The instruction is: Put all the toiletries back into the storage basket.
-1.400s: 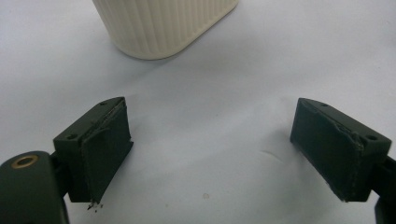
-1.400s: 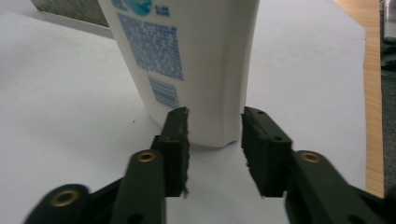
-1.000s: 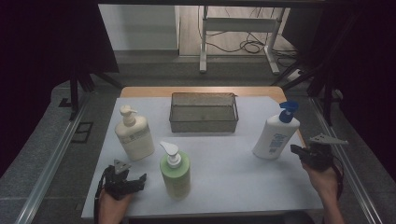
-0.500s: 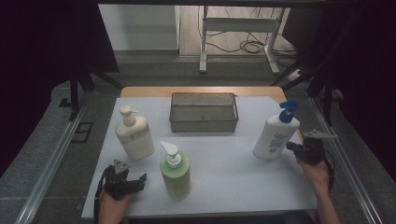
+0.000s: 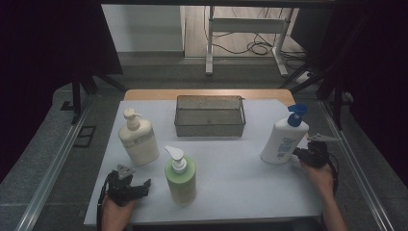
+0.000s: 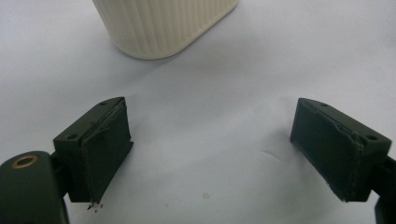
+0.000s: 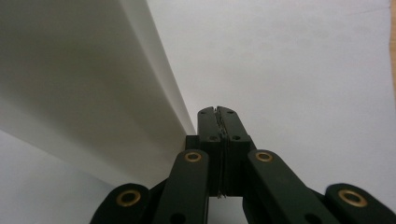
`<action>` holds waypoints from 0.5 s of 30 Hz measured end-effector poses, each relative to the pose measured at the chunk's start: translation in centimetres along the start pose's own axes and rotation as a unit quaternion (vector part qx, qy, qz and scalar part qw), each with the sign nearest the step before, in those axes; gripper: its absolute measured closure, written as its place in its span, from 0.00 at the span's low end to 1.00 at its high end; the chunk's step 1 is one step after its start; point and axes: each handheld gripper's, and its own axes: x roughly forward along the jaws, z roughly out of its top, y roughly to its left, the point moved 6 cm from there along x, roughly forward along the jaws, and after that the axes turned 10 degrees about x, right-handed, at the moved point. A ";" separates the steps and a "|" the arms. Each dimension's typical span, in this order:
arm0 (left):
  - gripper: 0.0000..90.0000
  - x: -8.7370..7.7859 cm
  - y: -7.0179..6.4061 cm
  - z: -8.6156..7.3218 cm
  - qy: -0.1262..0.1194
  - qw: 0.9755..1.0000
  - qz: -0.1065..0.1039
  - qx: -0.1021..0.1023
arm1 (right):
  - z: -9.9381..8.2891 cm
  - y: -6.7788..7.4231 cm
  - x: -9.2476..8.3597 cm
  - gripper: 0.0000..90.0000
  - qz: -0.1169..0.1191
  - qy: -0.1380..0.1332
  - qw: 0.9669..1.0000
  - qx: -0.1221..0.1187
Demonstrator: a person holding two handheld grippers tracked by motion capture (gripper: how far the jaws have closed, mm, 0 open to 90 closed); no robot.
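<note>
Because the right gripper [image 5: 299, 156], jaws clenched empty, sits against the white bottle [image 5: 284, 139], a nudge could topple it; the left gripper [image 6: 219, 154] gapes open.

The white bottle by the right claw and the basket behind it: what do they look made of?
The white bottle looks like smooth, opaque plastic with a soft sheen, topped by a blue plastic pump. The basket seems to be fine grey metal mesh on a wire frame: the table shows faintly through its walls.

White plastic pump bottle, blue cap [image 5: 284, 139]; cream ribbed pump bottle [image 5: 138, 138]; green pump bottle, white pump [image 5: 181, 176]; grey wire mesh basket [image 5: 210, 116]; white table sheet [image 5: 240, 173]; black gripper jaws.
</note>
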 end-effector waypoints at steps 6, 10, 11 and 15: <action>0.13 0.0 0.0 0.0 0.000 1.000 0.000 0.000 | -0.5 0.0 0.1 1.00 0.001 0.005 1.000 0.001; 0.13 0.0 0.0 0.0 0.000 1.000 0.000 0.000 | -0.7 0.0 0.1 0.99 0.001 0.009 1.000 0.002; 0.13 0.0 0.0 0.0 0.000 1.000 0.000 0.000 | -0.7 0.0 0.1 0.99 0.003 0.010 1.000 0.002; 0.13 0.0 0.0 0.0 0.000 1.000 0.000 0.000 | -0.8 0.5 0.2 0.99 0.010 0.014 1.000 -0.003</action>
